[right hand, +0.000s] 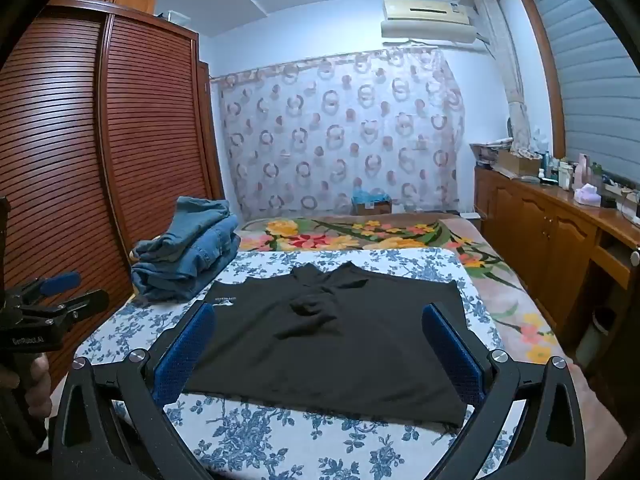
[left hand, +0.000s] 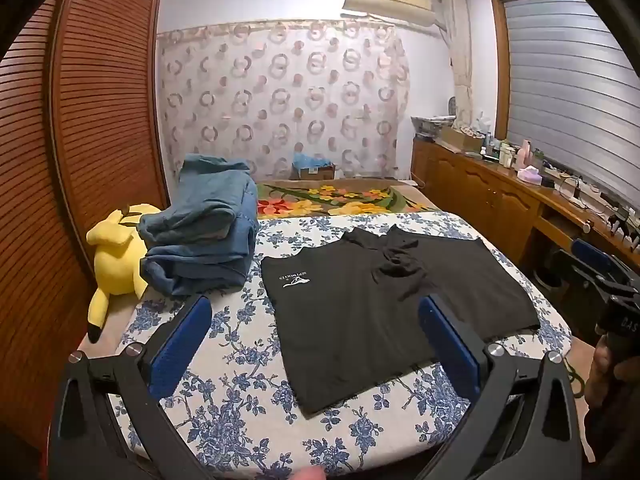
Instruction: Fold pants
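1. Both my claws – left claw [left hand: 316, 332], right claw [right hand: 318, 338] – hang wide open, empty, above the black pants [left hand: 384, 296] spread flat on the bed [left hand: 224, 400].
2. Risk – I might pinch the sheet too, dragging it into the fold.

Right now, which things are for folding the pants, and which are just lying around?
For the job:
- black pants, spread flat on the bed
- left gripper, open
- right gripper, open

Just lying about:
- pile of blue jeans
- yellow plush toy
- flowered blanket
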{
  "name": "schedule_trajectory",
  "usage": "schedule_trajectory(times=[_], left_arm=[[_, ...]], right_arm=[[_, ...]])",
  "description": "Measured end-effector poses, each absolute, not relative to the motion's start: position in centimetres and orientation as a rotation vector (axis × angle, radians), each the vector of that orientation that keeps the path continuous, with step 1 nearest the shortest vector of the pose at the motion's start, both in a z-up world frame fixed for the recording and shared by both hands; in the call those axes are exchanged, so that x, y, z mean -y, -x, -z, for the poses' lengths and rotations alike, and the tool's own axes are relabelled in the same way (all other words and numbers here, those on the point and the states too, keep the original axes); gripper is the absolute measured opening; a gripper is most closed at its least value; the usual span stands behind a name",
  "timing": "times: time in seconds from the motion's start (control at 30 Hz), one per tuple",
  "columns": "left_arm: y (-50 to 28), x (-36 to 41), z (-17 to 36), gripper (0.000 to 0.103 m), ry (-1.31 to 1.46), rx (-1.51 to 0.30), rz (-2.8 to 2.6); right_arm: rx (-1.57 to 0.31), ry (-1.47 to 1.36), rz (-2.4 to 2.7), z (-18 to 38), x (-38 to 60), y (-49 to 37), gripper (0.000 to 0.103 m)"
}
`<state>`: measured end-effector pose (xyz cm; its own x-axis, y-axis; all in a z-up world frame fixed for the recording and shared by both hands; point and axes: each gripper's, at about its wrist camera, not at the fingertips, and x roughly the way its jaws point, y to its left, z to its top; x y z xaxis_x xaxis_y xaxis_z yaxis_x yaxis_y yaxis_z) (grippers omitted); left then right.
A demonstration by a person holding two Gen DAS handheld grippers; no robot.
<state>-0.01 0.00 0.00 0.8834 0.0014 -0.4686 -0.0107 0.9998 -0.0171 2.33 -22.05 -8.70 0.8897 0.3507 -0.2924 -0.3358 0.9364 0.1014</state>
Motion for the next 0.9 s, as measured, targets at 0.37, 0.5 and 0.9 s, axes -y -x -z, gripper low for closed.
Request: schedule_trajectory(times=[0.37, 0.5, 0.9], left_arm=[[0.01, 0.01, 0.01, 0.103, 0.019, -0.484, -0.007], [-0.02, 0.03, 0.04, 0.103, 0.019, -0.480, -0.006], [0.08, 0.06, 0.00, 0.103, 0.017, -0.475, -0.007]], right_arm=[[-0.317, -0.047, -0.356, 8.60, 21.85, -2.38, 0.103], [-0.316, -0.046, -0.359, 8.61, 21.99, -2.43, 0.103], [-0.312, -0.048, -0.357, 8.72, 21.99, -2.16, 0.103]])
